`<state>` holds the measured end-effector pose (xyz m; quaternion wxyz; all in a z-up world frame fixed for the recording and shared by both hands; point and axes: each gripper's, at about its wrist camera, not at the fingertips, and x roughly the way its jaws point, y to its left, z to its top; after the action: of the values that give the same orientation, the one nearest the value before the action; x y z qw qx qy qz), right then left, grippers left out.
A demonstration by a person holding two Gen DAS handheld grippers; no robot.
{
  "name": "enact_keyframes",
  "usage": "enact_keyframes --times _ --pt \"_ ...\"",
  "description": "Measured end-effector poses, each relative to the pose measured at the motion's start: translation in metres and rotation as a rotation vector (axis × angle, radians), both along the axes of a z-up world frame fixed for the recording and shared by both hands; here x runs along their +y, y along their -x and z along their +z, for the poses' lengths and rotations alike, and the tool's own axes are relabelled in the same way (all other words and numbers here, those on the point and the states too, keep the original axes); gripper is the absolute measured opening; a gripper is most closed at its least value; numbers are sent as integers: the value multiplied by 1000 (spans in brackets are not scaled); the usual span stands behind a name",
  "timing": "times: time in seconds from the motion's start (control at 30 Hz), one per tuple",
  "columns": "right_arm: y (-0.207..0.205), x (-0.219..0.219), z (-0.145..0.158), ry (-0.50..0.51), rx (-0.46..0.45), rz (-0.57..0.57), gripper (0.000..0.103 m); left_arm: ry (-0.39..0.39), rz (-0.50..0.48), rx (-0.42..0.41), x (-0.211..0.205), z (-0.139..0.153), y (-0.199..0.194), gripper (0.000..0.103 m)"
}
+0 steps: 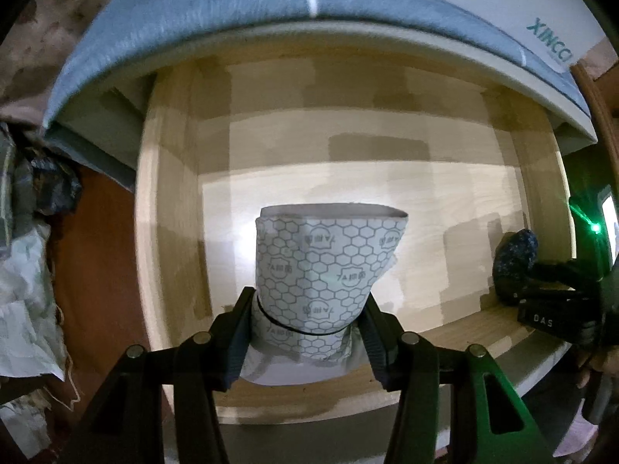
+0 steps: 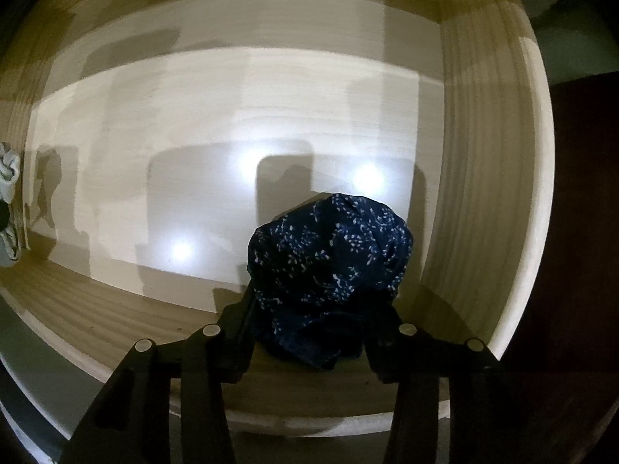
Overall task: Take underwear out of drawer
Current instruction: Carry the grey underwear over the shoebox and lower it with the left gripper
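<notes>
left gripper (image 1: 307,323): jaws part-closed and clamped on a rolled pale garment with a hexagon print (image 1: 317,266). the roll sits squarely between the pads, its long axis running straight out from the jaws and down toward the drawer floor; a thin dark band circles it near the grip. the bundle appears to hang clear of the floor, so the lift looks under way, judged only from the gap beneath it.

right gripper (image 2: 309,321): jaws narrow, bearing on a dark blue speckled bundle (image 2: 329,266). it bulges out ahead of the pads with no clear long axis, low in the near right corner. whether it has left the floor cannot be told.

beyond both: the wooden drawer (image 1: 537,193), its remaining floor bare in both views. the front rim lies nearest each gripper, so the exit path is judged to be straight up and back over that rim. the left bundle looks closer to clearing it.
</notes>
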<state>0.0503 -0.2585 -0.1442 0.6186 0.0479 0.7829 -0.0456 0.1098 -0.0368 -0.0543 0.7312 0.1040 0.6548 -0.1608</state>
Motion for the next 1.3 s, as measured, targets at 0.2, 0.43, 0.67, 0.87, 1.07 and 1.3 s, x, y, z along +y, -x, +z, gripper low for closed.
enact_keyframes --times 0.2,0.43,0.67,0.87,1.07,1.3 --pt "1 1 5 4 -9 -2 43 -16 -15 -99 -7 15 11 52" --pt "18 -1 9 10 -31 -25 40 -18 -25 -205 -10 37 22 52" --pt "30 -8 17 10 -74 -59 36 -33 -37 -320 -11 63 32 52" --pt "40 -9 23 27 -110 -62 33 -28 -50 -404 -16 85 42 52" --pt "48 -8 32 45 -134 -55 31 42 -43 -462 -18 119 43 52" --pt "59 -7 38 56 -154 -53 29 154 -16 -573 -13 187 29 52"
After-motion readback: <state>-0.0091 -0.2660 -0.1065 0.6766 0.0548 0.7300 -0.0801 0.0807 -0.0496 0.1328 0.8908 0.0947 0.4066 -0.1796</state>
